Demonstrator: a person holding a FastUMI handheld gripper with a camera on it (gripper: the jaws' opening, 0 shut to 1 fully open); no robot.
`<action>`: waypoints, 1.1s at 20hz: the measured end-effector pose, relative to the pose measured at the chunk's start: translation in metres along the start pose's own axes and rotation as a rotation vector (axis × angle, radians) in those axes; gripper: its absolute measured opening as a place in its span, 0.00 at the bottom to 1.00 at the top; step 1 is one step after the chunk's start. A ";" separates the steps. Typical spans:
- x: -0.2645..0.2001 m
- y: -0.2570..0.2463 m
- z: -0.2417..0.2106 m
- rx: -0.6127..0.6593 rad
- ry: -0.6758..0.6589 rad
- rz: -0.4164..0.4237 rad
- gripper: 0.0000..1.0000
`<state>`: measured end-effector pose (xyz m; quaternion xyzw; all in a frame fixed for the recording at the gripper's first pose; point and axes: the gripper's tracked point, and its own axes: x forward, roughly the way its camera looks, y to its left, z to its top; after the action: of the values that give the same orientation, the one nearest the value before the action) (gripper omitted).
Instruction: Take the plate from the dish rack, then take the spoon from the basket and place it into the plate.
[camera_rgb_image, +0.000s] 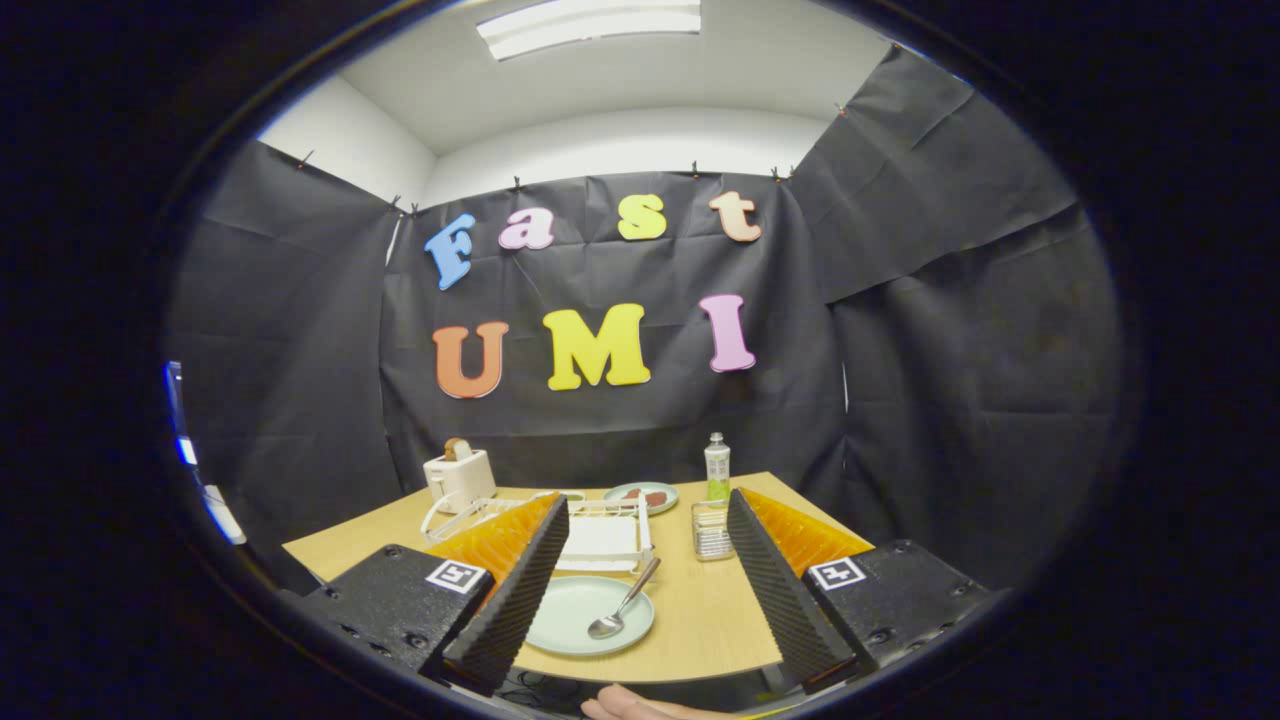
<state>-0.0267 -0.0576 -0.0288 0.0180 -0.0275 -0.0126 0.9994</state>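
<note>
A pale green plate (585, 615) lies on the wooden table (710, 610) near its front edge, between my fingers. A metal spoon (622, 603) rests in it, bowl on the plate and handle leaning over the far rim. Behind the plate stands the white dish rack (600, 535), partly hidden by my left finger. A small clear wire basket (711, 530) sits just inside my right finger. My gripper (648, 515) is open, held high and back from the table, with nothing between its orange and black fingers (520, 560).
A white toaster (460, 478) with bread in it stands at the back left. A second plate (641, 496) with brown food lies at the back, beside a green-labelled bottle (717, 468). A hand (640, 706) shows below the table's front edge.
</note>
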 end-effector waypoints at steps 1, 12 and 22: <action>0.001 0.000 -0.001 0.004 0.005 0.003 1.00; 0.011 -0.005 -0.014 0.015 0.036 0.008 1.00; 0.009 0.000 -0.017 0.002 0.036 0.025 1.00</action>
<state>-0.0167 -0.0572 -0.0450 0.0187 -0.0095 0.0002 0.9998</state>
